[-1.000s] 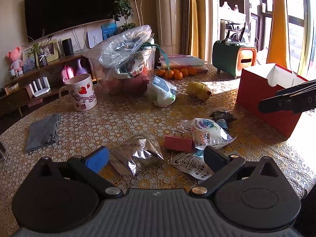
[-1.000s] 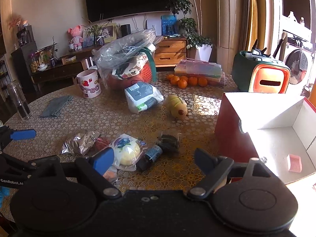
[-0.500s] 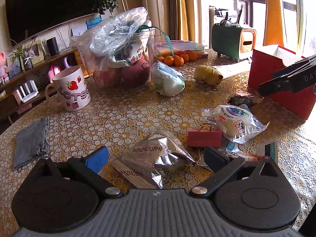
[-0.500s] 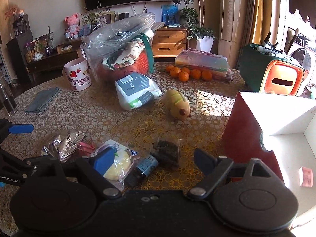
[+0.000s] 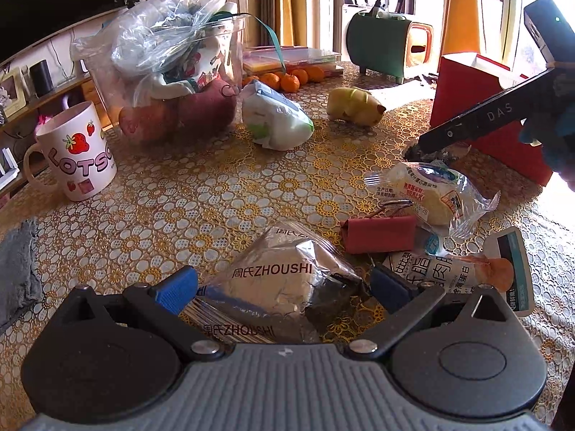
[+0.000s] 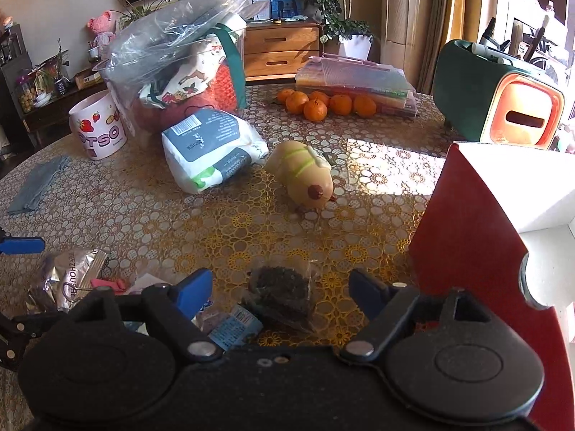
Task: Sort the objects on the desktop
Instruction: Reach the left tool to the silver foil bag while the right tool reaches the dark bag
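In the left wrist view my left gripper (image 5: 284, 287) stands open low over the table, one finger on each side of a silver foil packet (image 5: 280, 287), and the pads are clear of it. A red binder clip (image 5: 377, 228), a wrapped bun (image 5: 427, 194) and a printed sachet (image 5: 442, 269) lie just to its right. In the right wrist view my right gripper (image 6: 280, 292) has its jaws closing around a dark snack in clear wrap (image 6: 284, 287), with no pad touching it. A small blue-labelled bottle (image 6: 233, 323) lies beside the left finger. The open red box (image 6: 467, 237) stands close on the right.
Farther back stand a strawberry mug (image 5: 79, 154), a clear tub stuffed with bags (image 5: 172, 68), a wipes pack (image 6: 212, 151), a yellow toy (image 6: 305, 176), oranges (image 6: 316, 104) and a green-and-orange case (image 6: 503, 97). A grey cloth (image 5: 18, 265) lies at the left edge.
Both grippers have come forward and down towards the clutter. The left now straddles the foil packet, the right the dark snack. The right jaws have narrowed slightly.
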The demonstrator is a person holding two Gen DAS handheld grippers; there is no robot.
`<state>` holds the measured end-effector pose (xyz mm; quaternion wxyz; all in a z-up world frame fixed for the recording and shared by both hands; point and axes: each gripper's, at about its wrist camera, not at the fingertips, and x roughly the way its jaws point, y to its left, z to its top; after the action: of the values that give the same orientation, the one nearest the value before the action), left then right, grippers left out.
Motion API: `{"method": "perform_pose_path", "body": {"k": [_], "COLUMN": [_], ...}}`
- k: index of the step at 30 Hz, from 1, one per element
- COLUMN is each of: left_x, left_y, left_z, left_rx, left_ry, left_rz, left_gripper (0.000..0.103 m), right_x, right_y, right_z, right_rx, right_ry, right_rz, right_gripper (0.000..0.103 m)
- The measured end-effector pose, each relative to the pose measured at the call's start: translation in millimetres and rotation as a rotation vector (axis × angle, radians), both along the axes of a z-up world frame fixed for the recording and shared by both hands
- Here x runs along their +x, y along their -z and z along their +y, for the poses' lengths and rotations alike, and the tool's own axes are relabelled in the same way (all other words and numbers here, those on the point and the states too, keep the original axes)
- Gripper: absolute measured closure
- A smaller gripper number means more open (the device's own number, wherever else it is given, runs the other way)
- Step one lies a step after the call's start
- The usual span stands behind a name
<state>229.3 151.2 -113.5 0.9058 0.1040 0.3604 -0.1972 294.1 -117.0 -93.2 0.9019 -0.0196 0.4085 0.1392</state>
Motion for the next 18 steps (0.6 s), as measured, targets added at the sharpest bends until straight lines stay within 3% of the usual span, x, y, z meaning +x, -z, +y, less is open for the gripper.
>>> {"method": "perform_pose_path", "body": {"k": [11,18], "left_x": [-0.6,-4.4], "left_y": [10.5,10.0], "left_z": [-3.4,-3.8], "left_rx": [0.028,0.030], "left_ry": [-0.011,-0.031], "left_rz": [-0.020,-0.040], "left_gripper": [0.001,0.007], "right_x": [23.1,21.8], "right_y": [26.9,28.1], "right_z": [0.5,7.3], "right_rx": [0.015,-0.034], "right_ry": [0.062,0.063], "right_rz": [0.076,0.053], "right_gripper": [0.027,0.035]}}
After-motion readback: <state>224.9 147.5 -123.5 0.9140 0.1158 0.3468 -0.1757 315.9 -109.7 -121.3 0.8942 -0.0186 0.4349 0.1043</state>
